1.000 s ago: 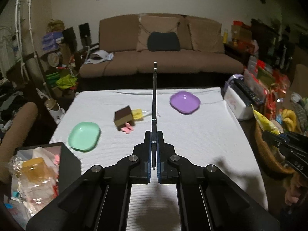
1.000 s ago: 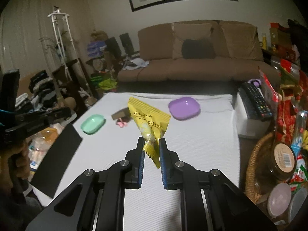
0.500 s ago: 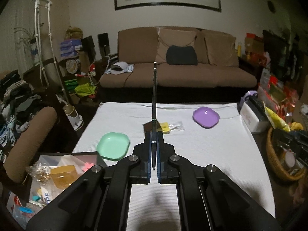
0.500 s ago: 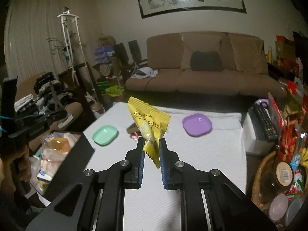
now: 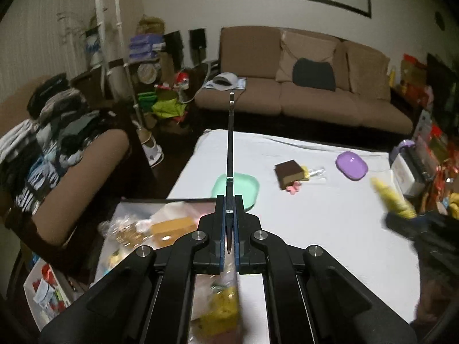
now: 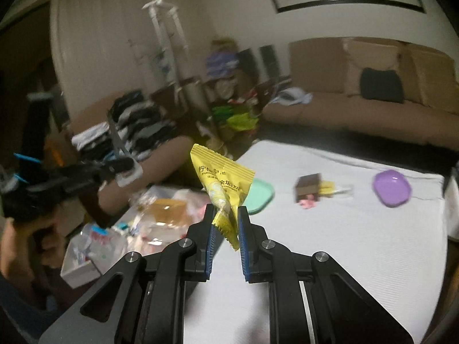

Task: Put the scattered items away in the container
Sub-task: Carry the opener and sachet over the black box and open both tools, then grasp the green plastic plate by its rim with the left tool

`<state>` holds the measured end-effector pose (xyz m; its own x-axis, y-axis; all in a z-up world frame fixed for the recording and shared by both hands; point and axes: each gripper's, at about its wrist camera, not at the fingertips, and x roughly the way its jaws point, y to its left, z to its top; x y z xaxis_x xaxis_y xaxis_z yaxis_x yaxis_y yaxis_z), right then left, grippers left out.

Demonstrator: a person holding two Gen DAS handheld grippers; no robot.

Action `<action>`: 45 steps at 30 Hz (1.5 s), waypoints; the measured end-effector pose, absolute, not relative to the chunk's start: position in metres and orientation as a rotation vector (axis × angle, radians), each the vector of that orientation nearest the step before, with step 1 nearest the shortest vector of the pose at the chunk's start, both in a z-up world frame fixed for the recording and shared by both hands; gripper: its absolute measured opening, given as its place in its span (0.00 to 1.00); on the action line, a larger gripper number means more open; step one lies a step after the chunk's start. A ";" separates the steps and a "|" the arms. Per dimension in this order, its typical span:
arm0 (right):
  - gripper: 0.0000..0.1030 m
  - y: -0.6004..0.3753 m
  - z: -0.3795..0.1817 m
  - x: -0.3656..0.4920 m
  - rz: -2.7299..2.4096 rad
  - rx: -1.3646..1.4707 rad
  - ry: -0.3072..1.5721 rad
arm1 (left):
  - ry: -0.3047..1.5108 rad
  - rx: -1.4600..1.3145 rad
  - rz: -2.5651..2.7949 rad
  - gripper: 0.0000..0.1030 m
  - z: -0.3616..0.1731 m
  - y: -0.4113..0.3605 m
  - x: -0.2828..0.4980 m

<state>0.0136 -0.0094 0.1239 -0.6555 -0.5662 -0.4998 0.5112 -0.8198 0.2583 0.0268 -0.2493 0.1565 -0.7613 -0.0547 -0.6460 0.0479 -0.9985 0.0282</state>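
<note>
Wrappers and small packets filled the container [image 5: 134, 203], an open box at the near left corner of the white table [image 5: 330, 223], below its edge; among the clutter we made out one amber block [image 5: 172, 225] and some clear bags, the rest too blurred to sort. In the right wrist view the same container [image 6: 86, 269] lay down to the left of our right gripper [image 6: 225, 229].

On the tabletop we counted two shallow dishes, one green dish [image 5: 235, 189] near the container and one purple dish [image 5: 351, 165] well apart toward the far right. Between them lay one brown block [image 5: 289, 173], with a small yellow packet [image 5: 311, 172] touching its right side and a pink scrap [image 5: 293, 189] just in front of it. Neither dish showed anything inside that we could see.

Our left gripper [image 5: 229, 229] was clenched on a thin dark strip [image 5: 230, 143], which ran straight away from the camera, its long axis pointing up and toward the sofa [image 5: 301, 86]. What the strip was we could not tell.

Our right gripper was pinching the yellow sachet [image 6: 222, 189] by its lower corner. The sachet stood nearly upright in the air over the table's near left part, its long axis rising from the jaws and leaning left, serrated top edge uppermost, printed face toward the camera. In the left wrist view the sachet [image 5: 390, 197] showed as a blur at the right edge.
</note>
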 end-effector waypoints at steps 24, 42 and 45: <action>0.35 -0.207 0.004 0.016 -1.822 1.292 0.187 | 0.226 1.716 -2.538 0.04 0.046 -0.384 0.050; 0.83 0.017 -0.001 0.024 -2.196 1.334 0.053 | -0.215 1.478 -2.659 0.98 0.103 -0.303 0.034; 0.83 0.071 -0.020 0.018 -2.302 1.413 -0.019 | -0.421 1.429 -2.794 0.98 0.106 -0.243 0.020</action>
